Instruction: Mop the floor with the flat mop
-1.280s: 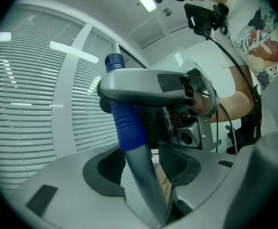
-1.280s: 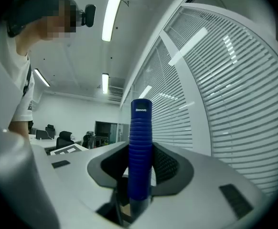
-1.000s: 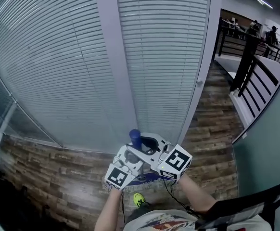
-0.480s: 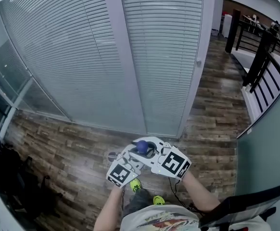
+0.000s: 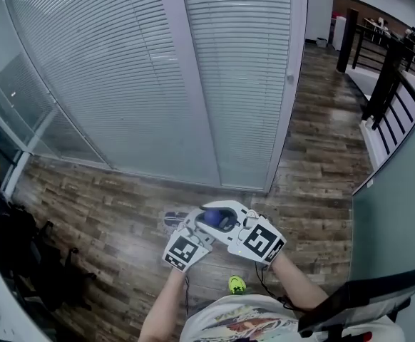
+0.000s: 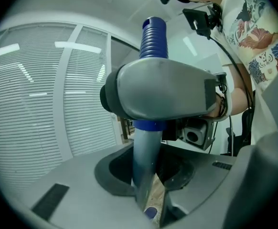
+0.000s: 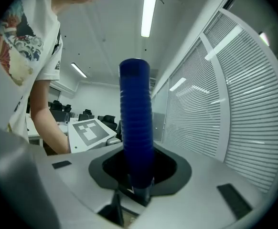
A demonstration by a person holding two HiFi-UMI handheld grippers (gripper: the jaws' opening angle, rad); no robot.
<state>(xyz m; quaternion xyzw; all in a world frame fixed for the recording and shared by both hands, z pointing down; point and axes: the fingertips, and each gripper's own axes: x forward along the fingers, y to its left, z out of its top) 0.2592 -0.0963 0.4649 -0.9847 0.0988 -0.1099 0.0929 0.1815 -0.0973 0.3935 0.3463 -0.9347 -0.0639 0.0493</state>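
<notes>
Blue ribbed mop grip (image 7: 136,128), seemingly grey pole (image 6: 146,166).

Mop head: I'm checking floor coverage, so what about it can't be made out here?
- Mop head: head view, mostly hidden behind the left gripper, whose fingers just closed on the handle.
- Its contact with the floor: left gripper view, only a sliver shows between the fingers.

White slatted blinds (image 5: 108,70) fill a glazed office wall divided by pale frames (image 5: 190,84). A black railing (image 5: 389,84) runs at upper right above a teal wall (image 5: 403,212), and dark clutter (image 5: 11,262) sits lower left. Ceiling strip lights (image 7: 148,8) glow above black office chairs (image 7: 109,120).
</notes>
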